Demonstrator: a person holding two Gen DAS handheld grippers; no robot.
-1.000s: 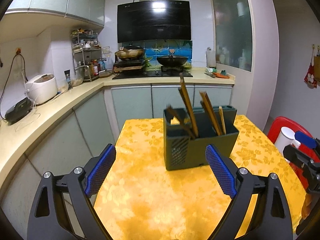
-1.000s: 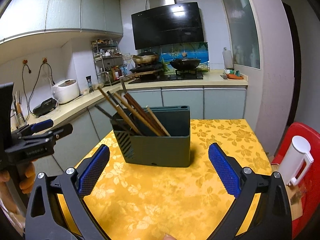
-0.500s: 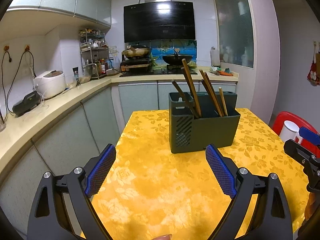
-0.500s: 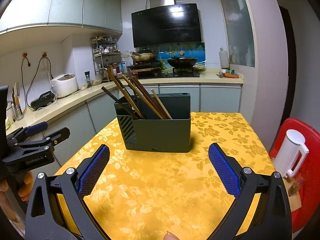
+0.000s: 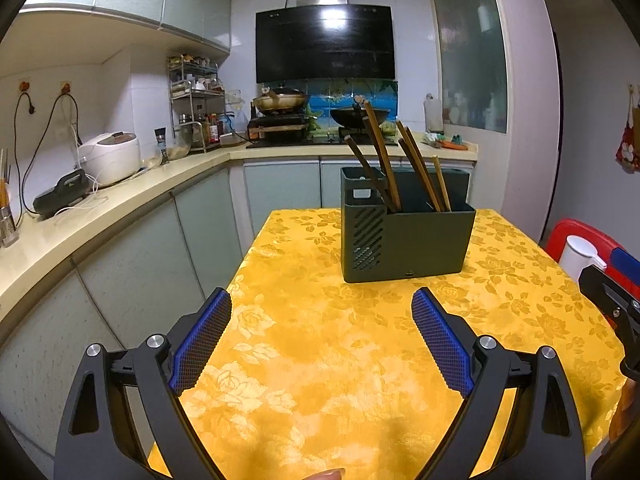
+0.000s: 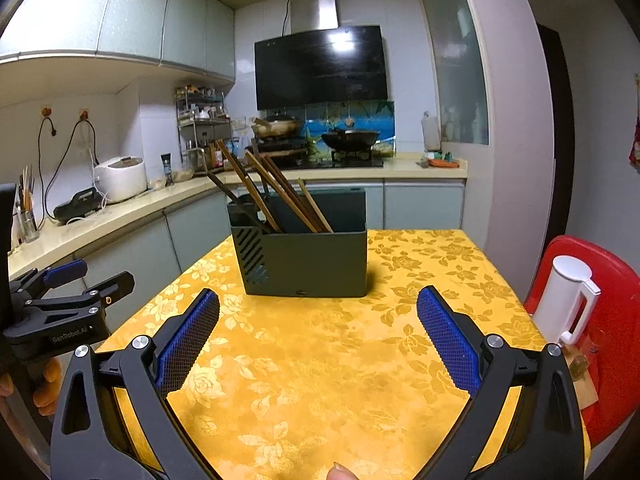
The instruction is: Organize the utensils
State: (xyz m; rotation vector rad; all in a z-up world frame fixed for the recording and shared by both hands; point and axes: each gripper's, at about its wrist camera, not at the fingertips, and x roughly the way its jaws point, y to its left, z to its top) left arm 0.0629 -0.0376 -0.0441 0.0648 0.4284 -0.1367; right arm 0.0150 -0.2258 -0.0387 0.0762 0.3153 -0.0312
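The dark green rectangular plastic utensil holder (image 5: pixel 406 236) stands toward the far end of the yellow floral-clothed desk (image 5: pixel 320 360), brown wooden chopsticks (image 5: pixel 416 172) leaning inside it. Both grippers — left gripper (image 5: pixel 322 344), right gripper (image 6: pixel 318 340) — hang wide and empty at the near edge. No loose utensils show, so the sorting looks finished.

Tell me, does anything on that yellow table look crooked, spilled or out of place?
Nothing stands out. The dark utensil holder stands upright on the yellow tablecloth, and the chopsticks merely lean inside it. Both grippers, left and right, are open and empty.
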